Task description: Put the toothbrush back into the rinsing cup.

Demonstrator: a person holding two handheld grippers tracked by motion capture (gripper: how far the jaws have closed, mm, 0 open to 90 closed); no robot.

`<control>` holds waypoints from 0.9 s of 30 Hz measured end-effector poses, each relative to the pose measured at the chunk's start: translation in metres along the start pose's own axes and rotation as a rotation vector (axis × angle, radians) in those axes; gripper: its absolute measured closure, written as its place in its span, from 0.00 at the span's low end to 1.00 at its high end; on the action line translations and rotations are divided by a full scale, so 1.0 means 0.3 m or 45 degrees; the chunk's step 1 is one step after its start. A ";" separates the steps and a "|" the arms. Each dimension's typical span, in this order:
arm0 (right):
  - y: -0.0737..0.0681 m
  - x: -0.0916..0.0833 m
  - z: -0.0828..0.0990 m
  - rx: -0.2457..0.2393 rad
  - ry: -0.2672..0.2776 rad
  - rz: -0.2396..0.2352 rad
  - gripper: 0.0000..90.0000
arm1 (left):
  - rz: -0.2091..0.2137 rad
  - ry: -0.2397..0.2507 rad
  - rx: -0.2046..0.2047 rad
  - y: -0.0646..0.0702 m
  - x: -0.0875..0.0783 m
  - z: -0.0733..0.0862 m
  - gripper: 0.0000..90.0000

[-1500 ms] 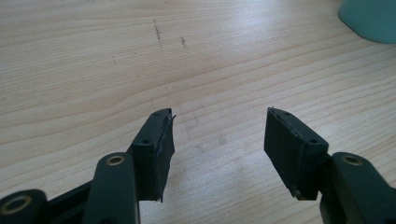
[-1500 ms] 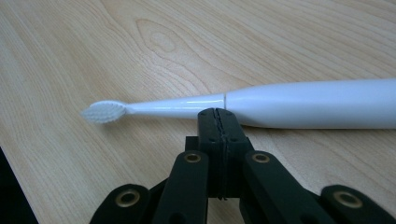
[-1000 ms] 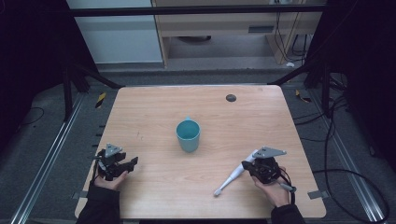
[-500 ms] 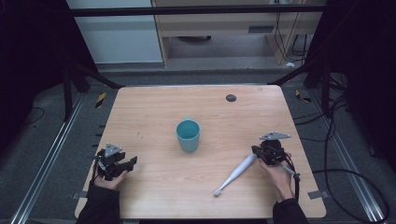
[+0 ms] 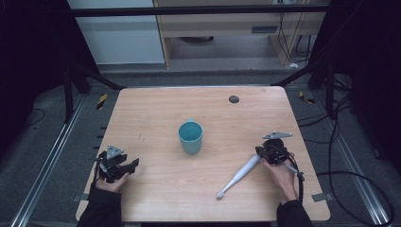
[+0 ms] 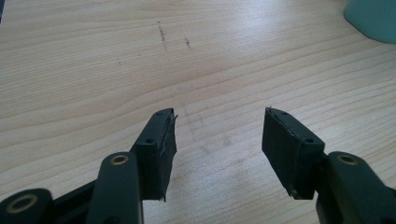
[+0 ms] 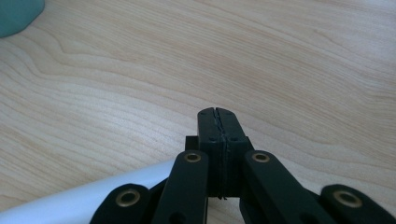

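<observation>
A white toothbrush is lying flat on the wooden table, running diagonally with its head pointing toward the near edge. Its thick handle end is sitting close beside the right gripper, under the closed jaws.

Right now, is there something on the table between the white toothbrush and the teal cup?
Nothing visible: only bare table lies between the toothbrush and the cup. The shut right gripper is at the toothbrush's handle end.
</observation>
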State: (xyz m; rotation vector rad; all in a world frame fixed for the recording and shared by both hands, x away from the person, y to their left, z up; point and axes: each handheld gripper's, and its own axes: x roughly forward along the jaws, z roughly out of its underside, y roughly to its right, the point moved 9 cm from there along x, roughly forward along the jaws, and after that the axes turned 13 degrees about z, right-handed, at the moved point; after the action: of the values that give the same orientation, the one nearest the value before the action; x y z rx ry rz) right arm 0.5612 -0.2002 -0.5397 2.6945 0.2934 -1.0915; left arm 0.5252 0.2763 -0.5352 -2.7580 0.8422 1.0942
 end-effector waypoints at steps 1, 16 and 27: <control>-0.002 0.000 0.002 -0.005 -0.002 0.001 1.00 | 0.000 -0.001 0.000 0.000 0.000 0.000 0.49; 0.008 -0.025 0.058 -0.023 -0.061 0.026 1.00 | 0.002 0.002 0.004 0.002 -0.002 -0.002 0.49; 0.008 -0.062 0.087 -0.031 -0.072 0.014 1.00 | 0.002 0.005 0.004 0.002 -0.004 -0.002 0.49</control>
State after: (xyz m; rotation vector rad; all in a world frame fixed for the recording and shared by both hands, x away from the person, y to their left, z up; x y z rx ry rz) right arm 0.5315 -0.2118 -0.5445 2.6356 0.2798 -1.1507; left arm 0.5246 0.2762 -0.5340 -2.7585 0.8464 1.0869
